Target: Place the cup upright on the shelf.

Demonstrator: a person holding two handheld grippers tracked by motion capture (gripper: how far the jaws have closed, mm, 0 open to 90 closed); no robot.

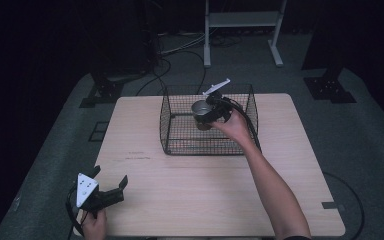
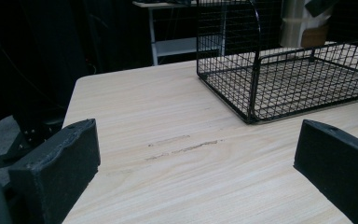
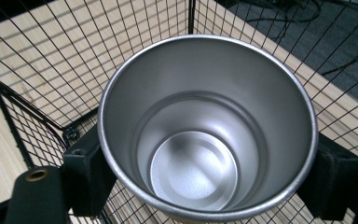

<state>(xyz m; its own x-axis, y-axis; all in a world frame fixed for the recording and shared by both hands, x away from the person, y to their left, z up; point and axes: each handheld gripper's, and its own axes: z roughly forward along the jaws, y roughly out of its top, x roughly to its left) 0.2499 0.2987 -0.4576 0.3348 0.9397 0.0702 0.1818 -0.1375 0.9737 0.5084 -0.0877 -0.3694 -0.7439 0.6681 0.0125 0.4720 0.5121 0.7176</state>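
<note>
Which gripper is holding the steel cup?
The right gripper, shut on the steel cup inside the wire basket; the left gripper is open, empty.

Inside the black wire basket [image 1: 180, 145] near the surface's [image 1: 145, 200] far edge, the right tool [image 1: 211, 111] grips a steel cup [image 1: 201, 111] held upright, while the left tool [image 1: 109, 187], jaws apart, rests at the near left corner.

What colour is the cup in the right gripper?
Plain silver metal cup, shiny inside; clearest in the right gripper view.
</note>
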